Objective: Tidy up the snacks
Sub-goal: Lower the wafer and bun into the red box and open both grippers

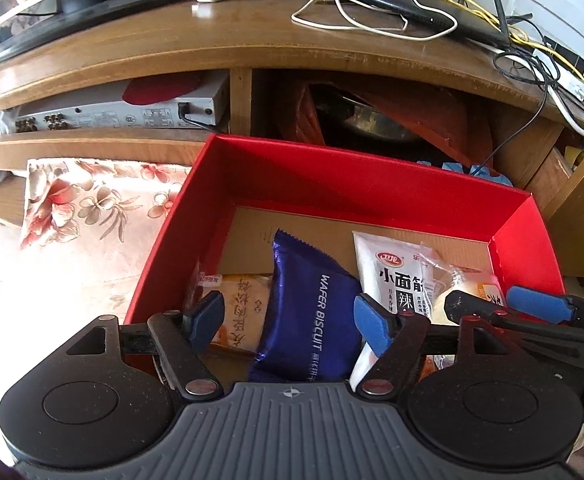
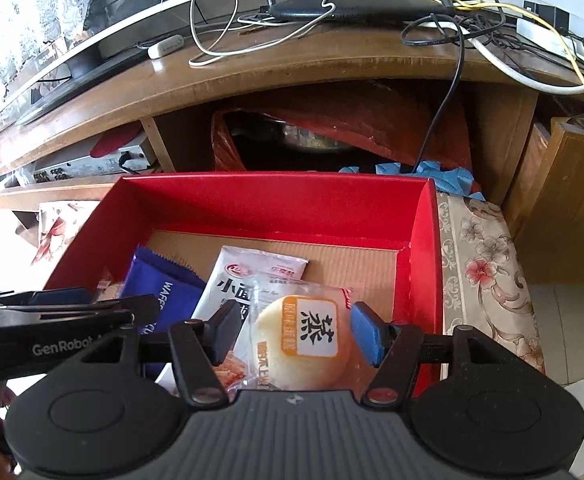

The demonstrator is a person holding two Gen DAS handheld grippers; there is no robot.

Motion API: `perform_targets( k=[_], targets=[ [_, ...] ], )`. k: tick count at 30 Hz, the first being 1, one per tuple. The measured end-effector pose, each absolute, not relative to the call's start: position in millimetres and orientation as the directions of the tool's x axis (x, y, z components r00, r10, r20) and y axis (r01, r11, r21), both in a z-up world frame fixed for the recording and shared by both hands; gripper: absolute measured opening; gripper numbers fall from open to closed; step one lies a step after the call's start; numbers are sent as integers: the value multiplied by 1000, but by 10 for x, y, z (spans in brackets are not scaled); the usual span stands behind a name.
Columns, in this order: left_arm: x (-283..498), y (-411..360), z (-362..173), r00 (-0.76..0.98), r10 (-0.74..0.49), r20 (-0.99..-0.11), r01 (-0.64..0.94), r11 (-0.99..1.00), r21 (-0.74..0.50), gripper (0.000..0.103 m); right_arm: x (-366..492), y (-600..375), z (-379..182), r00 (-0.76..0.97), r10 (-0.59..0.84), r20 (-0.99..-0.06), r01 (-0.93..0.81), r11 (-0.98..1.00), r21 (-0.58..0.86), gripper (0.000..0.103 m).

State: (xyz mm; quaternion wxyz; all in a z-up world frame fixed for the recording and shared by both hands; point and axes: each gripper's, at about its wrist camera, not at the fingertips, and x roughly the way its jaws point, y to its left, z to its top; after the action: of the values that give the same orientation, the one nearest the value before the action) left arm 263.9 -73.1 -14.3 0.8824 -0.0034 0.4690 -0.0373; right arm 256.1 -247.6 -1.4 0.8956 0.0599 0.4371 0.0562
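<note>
A red box (image 1: 355, 178) with a cardboard floor holds several snacks. A blue wafer biscuit packet (image 1: 311, 308) lies between the open jaws of my left gripper (image 1: 290, 316), untouched by the pads. Left of it lies a tan bread packet (image 1: 240, 308); right of it a white spicy-strip packet (image 1: 391, 276). My right gripper (image 2: 297, 334) is open around a round white steamed cake in clear wrap (image 2: 303, 344), which lies on the white packet (image 2: 248, 276). The red box (image 2: 276, 200) and the blue packet (image 2: 164, 288) also show in the right wrist view.
The box stands on a floral cloth (image 1: 92, 208) in front of a wooden TV stand (image 1: 252, 44). The stand's top carries a router (image 2: 355, 4) and tangled cables. Its open shelf holds a red bag with a metal pot (image 2: 311, 136). A silver AV unit (image 1: 124, 114) sits on the left shelf.
</note>
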Motion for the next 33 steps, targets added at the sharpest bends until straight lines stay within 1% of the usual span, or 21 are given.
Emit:
perform_targets(
  k=[16,33],
  targets=[
    [2508,-710,29,587,-92,-805,67,996,-64,80,2409,-2474,131,645,137,-752,-42,989,144,57],
    [2157,-595,210,611,-131,-780,79,991,-105,81,2030,-2373,337,677,137,-723,-67,990,125,57]
  ],
)
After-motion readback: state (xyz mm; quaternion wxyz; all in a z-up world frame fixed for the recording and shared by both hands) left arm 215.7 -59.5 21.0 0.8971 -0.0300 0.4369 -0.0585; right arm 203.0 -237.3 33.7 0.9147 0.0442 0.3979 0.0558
